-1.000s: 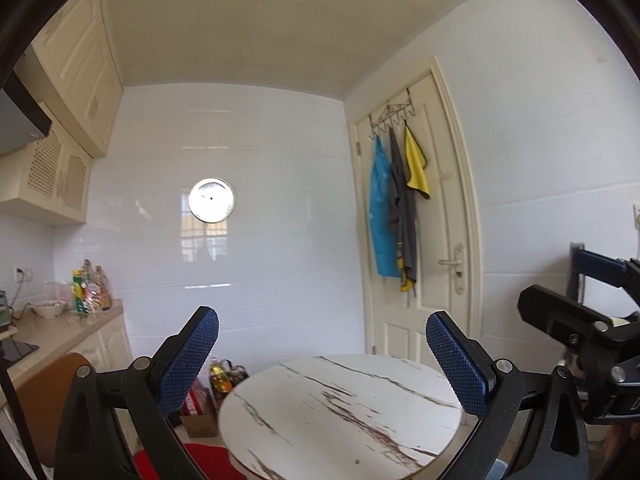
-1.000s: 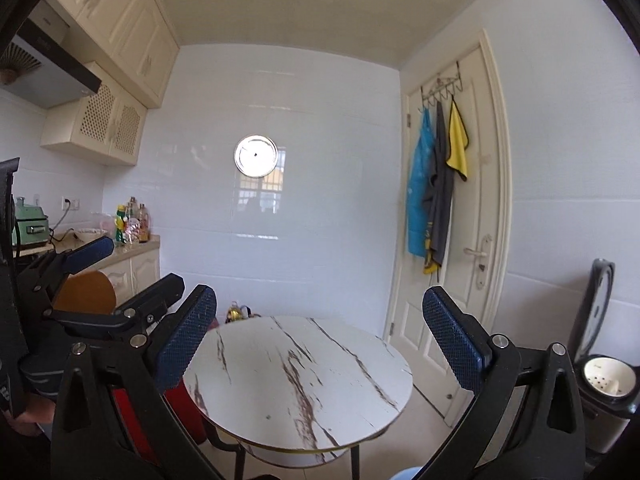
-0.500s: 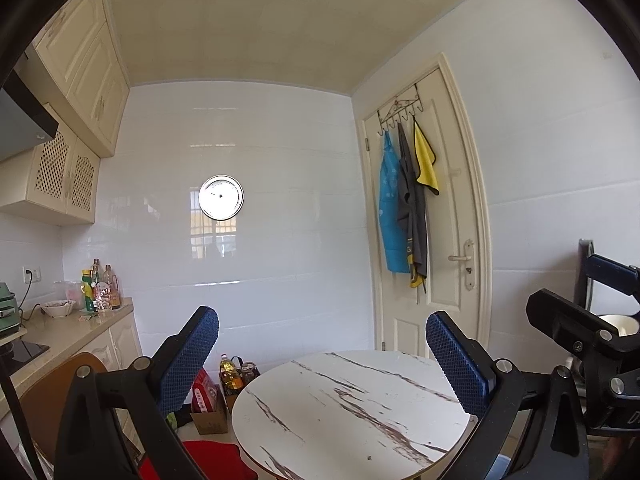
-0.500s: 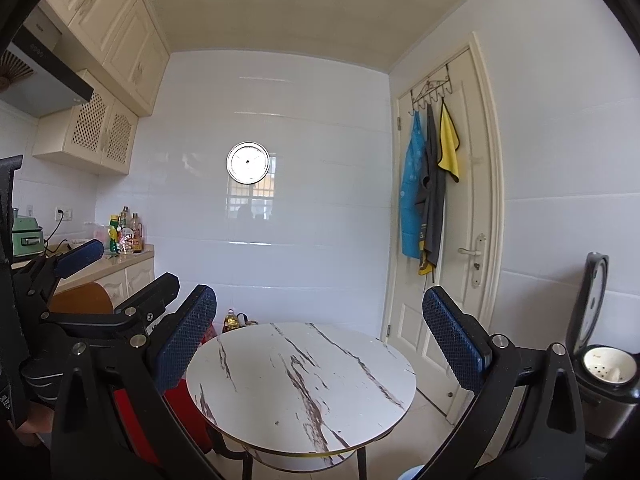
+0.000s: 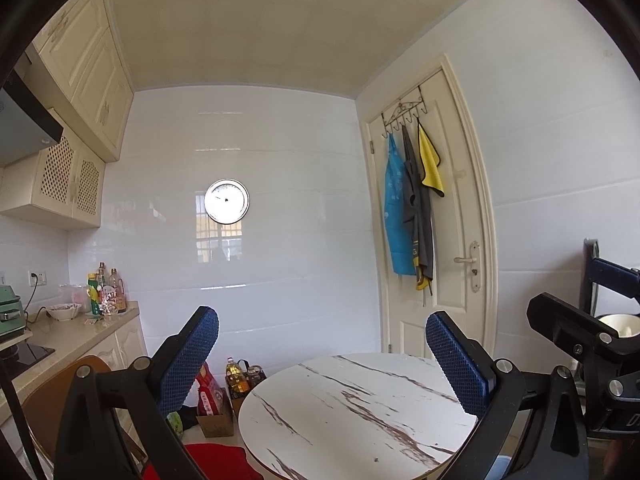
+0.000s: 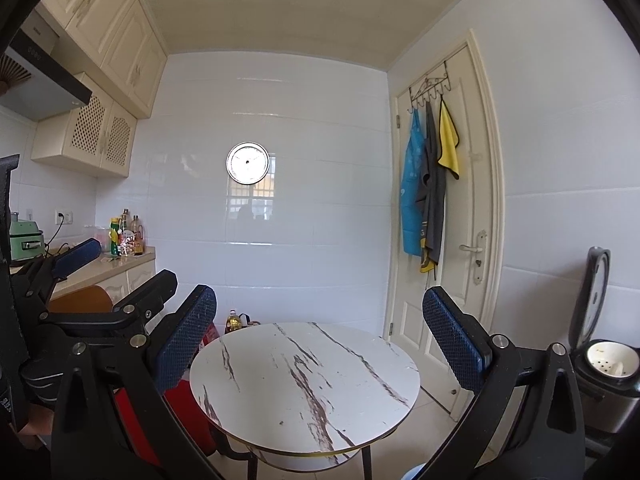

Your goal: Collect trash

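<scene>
A round table (image 6: 304, 384) with a white marble-look top and dark veins stands near the door; only a tiny dark speck shows on it. At its 10 o'clock, on the floor (image 6: 430, 402), sit an oil bottle (image 5: 236, 378) and a cardboard box (image 5: 216, 424). At 9 o'clock runs a beige counter (image 5: 72, 338) bearing bottles (image 5: 106, 294) and a bowl (image 5: 63, 312).

No text is legible anywhere (bottle labels (image 5: 107, 294) too blurred).
</scene>
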Motion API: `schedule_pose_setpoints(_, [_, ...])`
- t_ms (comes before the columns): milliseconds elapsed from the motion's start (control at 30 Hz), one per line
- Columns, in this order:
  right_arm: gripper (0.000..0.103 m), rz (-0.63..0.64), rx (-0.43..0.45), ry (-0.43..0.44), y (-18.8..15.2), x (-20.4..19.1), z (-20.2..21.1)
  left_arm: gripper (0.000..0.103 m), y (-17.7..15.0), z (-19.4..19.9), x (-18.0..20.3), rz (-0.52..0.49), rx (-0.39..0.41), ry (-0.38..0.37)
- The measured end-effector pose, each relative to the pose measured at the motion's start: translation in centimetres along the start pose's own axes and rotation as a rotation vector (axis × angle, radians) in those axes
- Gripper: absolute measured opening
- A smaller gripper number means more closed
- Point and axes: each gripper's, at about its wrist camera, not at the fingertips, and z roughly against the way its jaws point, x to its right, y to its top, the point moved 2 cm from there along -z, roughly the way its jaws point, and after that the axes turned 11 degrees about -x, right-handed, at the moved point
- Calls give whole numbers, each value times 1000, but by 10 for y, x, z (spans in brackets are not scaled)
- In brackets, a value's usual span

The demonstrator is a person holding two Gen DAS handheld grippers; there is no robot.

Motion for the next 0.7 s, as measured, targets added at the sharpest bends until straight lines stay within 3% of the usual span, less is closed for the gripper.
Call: schedule_pose_setpoints(700, [103,-5,-3,6,-2,4,0,103,0,-10,-3,-1,-4,0])
